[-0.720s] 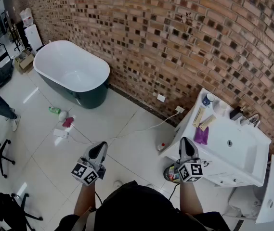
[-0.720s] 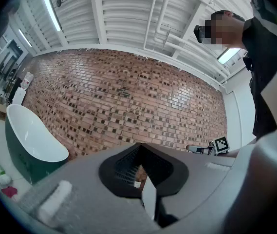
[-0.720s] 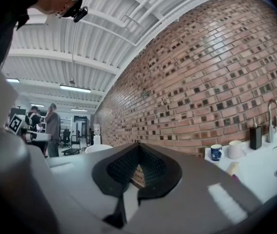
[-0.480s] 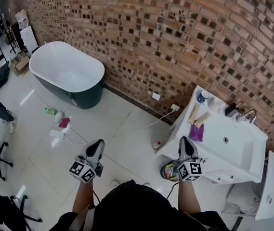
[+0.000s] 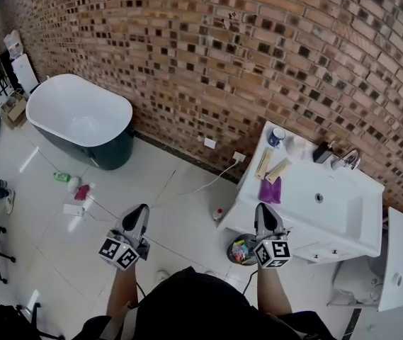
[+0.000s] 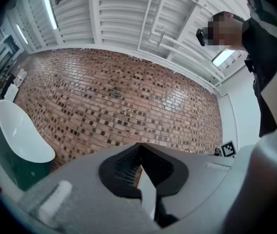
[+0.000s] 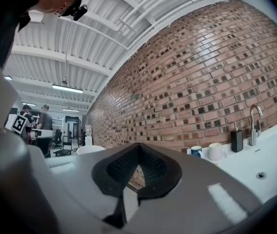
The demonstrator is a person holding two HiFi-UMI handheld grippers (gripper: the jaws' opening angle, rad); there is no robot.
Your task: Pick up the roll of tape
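Brick wall (image 5: 258, 48) at the back, white tiled floor (image 5: 180, 190), and a white bench (image 5: 350, 222) with a sink set against the wall. Both forearms reach forward from the bottom edge, side by side and roughly level, tips toward the wall. Well left of the bench, the left hand-held gripper (image 5: 139, 209) hangs over open floor, jaws together with nothing between them. Just off the bench's front left edge, the right hand-held gripper (image 5: 263, 207) sits above a small bin (image 5: 238, 251), jaws also together and empty. On the bench's left end are a blue mug (image 5: 277, 136) and a purple cloth (image 5: 270, 190), with a faucet (image 5: 346, 160) at its back. A bathtub (image 5: 81, 119) stands far left of the bench. No view lets the roll of tape be made out.
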